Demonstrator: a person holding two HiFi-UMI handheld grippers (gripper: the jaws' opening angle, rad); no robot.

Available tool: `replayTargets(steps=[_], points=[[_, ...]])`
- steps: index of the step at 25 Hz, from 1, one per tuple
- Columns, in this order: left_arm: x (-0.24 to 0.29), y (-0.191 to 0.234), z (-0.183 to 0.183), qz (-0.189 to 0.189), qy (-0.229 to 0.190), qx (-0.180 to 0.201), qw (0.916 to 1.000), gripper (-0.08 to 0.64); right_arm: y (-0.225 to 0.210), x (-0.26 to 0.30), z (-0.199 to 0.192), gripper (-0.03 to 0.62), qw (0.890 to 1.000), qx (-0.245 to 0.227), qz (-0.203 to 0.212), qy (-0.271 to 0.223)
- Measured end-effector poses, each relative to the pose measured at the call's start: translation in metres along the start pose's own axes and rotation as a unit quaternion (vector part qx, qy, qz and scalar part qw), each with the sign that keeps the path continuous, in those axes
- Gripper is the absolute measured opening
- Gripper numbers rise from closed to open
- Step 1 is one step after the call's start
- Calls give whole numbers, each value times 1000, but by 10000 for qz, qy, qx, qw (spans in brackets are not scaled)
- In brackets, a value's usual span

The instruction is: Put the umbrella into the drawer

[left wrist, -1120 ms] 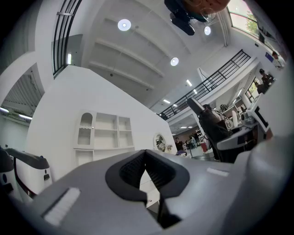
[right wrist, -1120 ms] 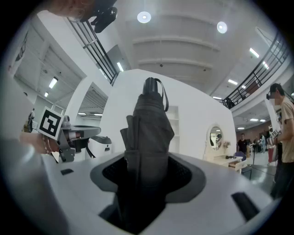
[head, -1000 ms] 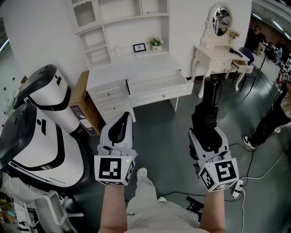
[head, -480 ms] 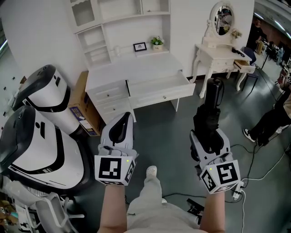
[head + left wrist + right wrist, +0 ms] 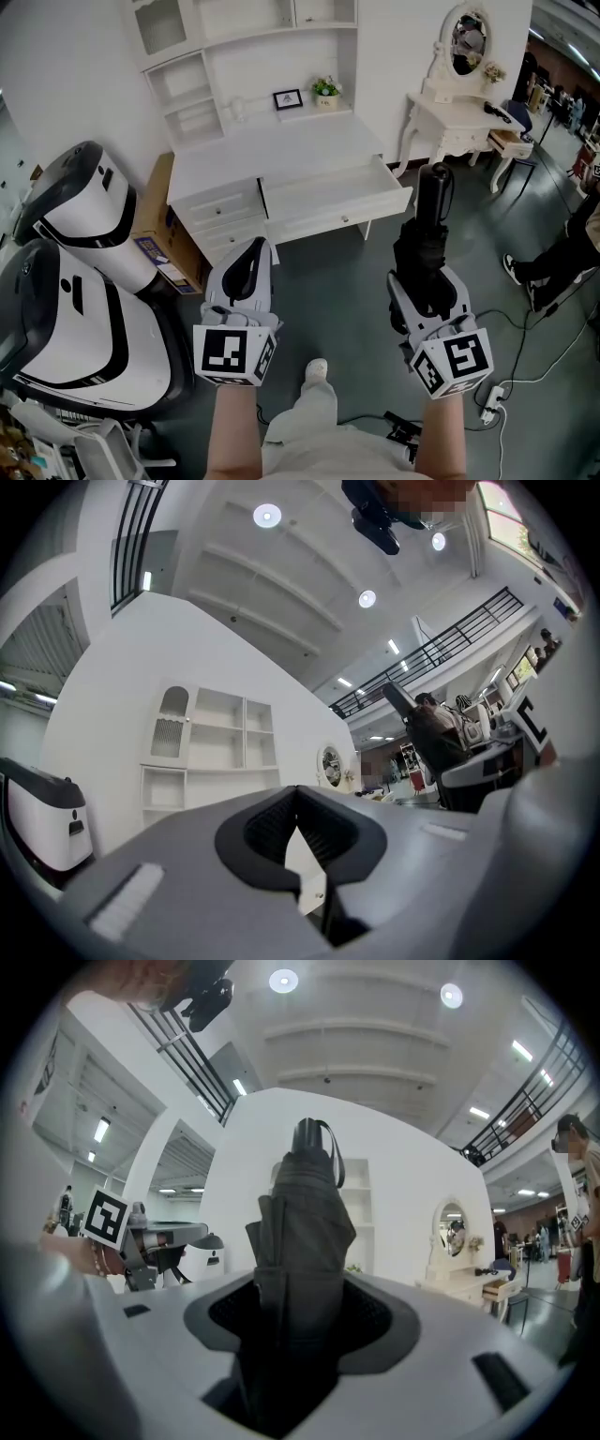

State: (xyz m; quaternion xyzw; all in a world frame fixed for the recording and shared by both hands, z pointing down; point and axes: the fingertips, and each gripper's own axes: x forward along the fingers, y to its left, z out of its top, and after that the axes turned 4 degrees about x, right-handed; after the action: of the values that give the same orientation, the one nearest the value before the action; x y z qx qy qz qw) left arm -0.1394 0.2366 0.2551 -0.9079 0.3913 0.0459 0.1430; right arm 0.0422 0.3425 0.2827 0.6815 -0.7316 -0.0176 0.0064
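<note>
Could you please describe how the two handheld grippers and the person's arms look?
Both the left gripper and right gripper have light grey moulded shells with black ribbed pads. Each carries a white cube printed with black square markers at the rear. The forearms are bare, with no sleeves in view.

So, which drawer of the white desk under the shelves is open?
The wide drawer on the right: it is pulled out, while the two small drawers left of it are shut.
</note>
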Motion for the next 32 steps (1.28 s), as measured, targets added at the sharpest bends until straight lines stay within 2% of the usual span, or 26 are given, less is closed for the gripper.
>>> replayTargets(steps=[14, 25, 32], points=[[133, 112, -57, 120, 64, -243, 9996, 8, -30, 184, -1, 245, 9997, 124, 111, 159], [177, 152, -81, 209, 68, -315, 9993, 8, -46, 244, -11, 246, 9995, 51, 47, 314], [204, 163, -104, 321, 239, -379, 9985, 8, -64, 281, -24, 247, 9988, 60, 145, 455]])
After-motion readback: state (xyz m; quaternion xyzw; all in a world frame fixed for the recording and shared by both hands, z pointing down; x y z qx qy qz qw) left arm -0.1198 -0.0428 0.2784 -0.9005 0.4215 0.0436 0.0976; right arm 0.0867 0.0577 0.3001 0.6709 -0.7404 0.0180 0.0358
